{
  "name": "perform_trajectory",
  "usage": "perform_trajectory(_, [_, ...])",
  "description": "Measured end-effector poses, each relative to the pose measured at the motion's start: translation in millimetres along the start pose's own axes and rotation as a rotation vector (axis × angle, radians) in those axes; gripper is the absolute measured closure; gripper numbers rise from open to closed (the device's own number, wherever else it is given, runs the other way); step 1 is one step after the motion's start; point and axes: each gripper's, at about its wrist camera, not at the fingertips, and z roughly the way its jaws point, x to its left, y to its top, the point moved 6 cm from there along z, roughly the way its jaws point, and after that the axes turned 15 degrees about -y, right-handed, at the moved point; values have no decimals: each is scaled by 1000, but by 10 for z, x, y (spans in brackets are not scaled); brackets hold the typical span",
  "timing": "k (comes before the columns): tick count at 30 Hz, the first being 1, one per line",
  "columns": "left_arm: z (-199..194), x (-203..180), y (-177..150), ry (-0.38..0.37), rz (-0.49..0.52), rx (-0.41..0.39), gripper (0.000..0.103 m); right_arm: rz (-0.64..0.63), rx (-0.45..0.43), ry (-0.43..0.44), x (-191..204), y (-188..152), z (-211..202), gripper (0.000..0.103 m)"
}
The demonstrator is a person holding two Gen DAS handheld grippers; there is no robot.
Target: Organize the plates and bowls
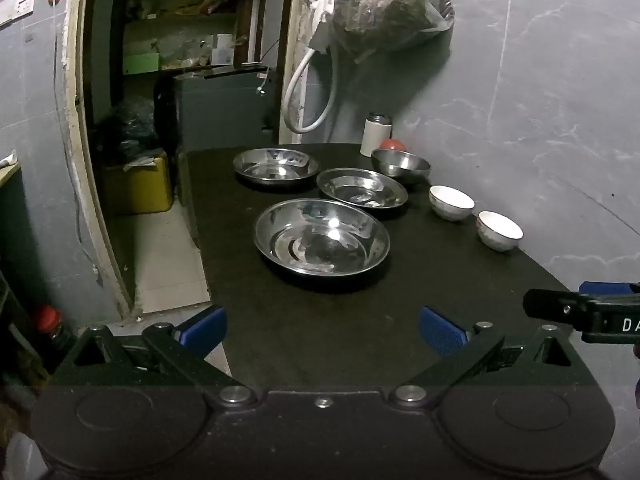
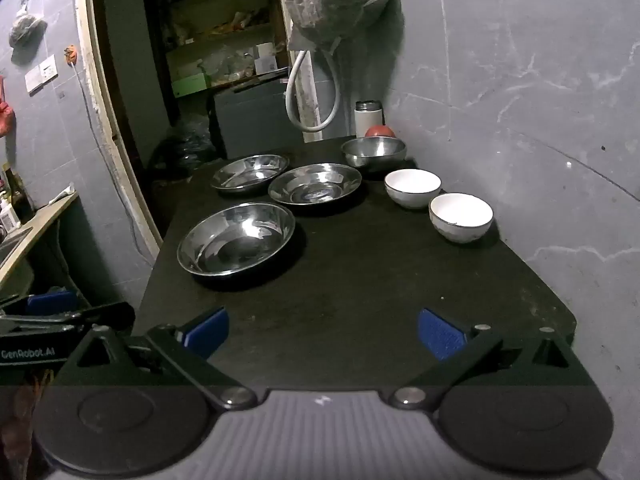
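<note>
Three steel plates lie on the black table (image 1: 320, 332): a near one (image 1: 322, 237) (image 2: 236, 239), a middle one (image 1: 362, 188) (image 2: 315, 183) and a far one (image 1: 276, 165) (image 2: 250, 173). A steel bowl (image 1: 401, 165) (image 2: 374, 152) stands at the back right. Two white bowls (image 1: 451, 202) (image 1: 499, 230) stand along the right wall, also in the right wrist view (image 2: 413, 188) (image 2: 461, 217). My left gripper (image 1: 322, 330) and right gripper (image 2: 323, 332) are open and empty above the table's near end.
A white canister (image 1: 376, 133) and a red ball (image 1: 393, 145) stand in the back corner. A bagged bundle (image 1: 390, 4) and a hose (image 1: 312, 92) hang on the wall. A doorway with shelves opens on the left. The table's left edge drops to the floor.
</note>
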Motion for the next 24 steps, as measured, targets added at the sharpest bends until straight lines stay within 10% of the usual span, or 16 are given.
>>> perform_trajectory(24, [2, 7, 3, 9, 13, 22, 1, 3, -1, -5, 8, 8, -12, 0])
